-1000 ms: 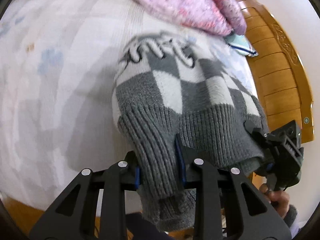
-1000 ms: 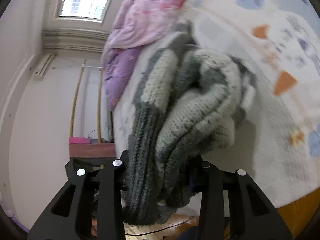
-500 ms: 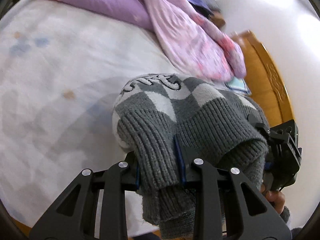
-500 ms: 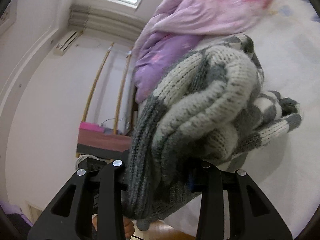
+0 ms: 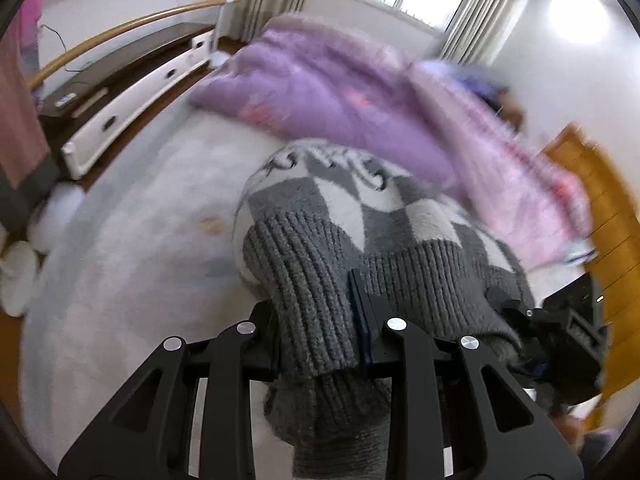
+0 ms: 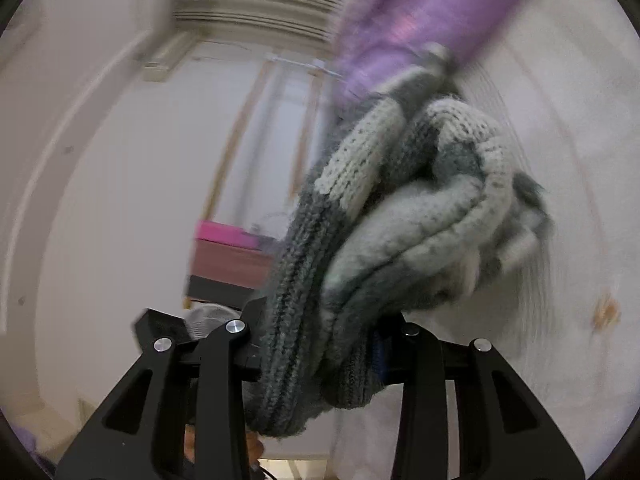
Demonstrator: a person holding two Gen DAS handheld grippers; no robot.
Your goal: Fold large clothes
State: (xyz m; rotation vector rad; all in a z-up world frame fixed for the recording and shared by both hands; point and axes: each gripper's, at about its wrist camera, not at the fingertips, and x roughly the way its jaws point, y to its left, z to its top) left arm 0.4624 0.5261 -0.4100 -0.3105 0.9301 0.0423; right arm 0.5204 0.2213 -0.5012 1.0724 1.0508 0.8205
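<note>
A folded grey-and-white checked knit sweater (image 5: pixel 360 240) hangs in the air over the pale bedsheet (image 5: pixel 140 240). My left gripper (image 5: pixel 318 332) is shut on its grey ribbed hem, which bulges out between and below the pads. The right gripper (image 5: pixel 560 332) shows at the right edge of the left wrist view, clamped on the same hem. In the right wrist view my right gripper (image 6: pixel 316 344) is shut on a thick bundle of the sweater (image 6: pixel 420 216), whose layers stack up in front of the lens and hide the pads.
A rumpled purple quilt (image 5: pixel 360 92) lies across the far side of the bed, just behind the sweater. A wooden headboard (image 5: pixel 608 216) stands at the right. A low white drawer cabinet (image 5: pixel 132 100) runs along the wall at the left, with white slippers (image 5: pixel 24 264) on the floor.
Both grippers have carried the sweater fast across the bed toward the purple quilt. The views swung up, bringing the window, cabinet and walls into sight. Both grips are unchanged.
</note>
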